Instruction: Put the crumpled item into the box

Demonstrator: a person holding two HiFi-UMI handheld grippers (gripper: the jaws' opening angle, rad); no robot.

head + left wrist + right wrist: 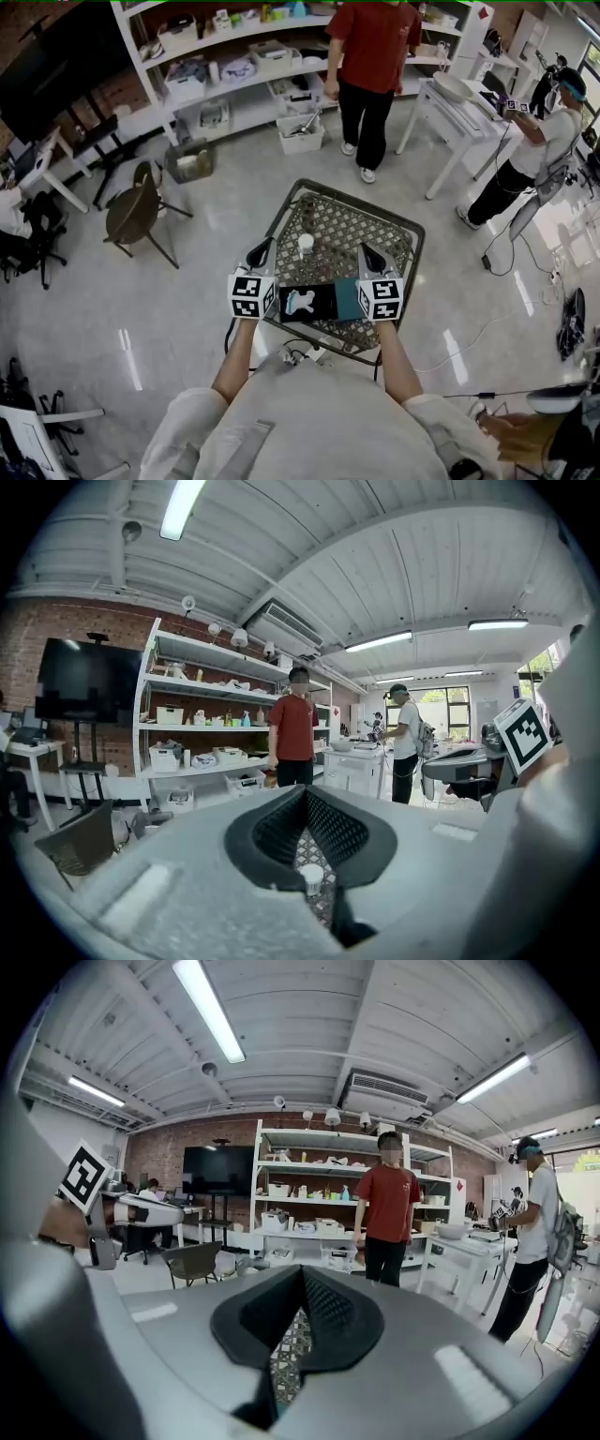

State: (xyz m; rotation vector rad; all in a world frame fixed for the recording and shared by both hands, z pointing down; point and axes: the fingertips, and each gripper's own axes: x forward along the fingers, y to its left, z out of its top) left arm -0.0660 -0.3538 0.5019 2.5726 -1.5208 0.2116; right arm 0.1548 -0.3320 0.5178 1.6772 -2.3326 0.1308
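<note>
Both pairs of jaws are pressed together at their tips with nothing between them: the left gripper (261, 253) and the right gripper (372, 255) are held side by side over one dark lattice-topped table (361, 223). There are two grippers, one box and one crumpled item.

The crumpled item (306, 246), small and white, sits on the lattice near the table's middle, between the two grippers' tips as seen from the head view. It is clear of both grippers. It looks like a little cup standing upright with its long axis vertical, though it is too small to be sure.

The box (314, 302) lies flat by the table's near edge and shows between the two marker cubes. Its long axis runs from one gripper to the other, with its teal end toward the right gripper. The item stands just beyond it and apart from it.

Farther off, two people stand on the pale floor, one in a red shirt (373, 42) and one in a white shirt (553, 136). One dark chair (131, 214) stands left of the table.
</note>
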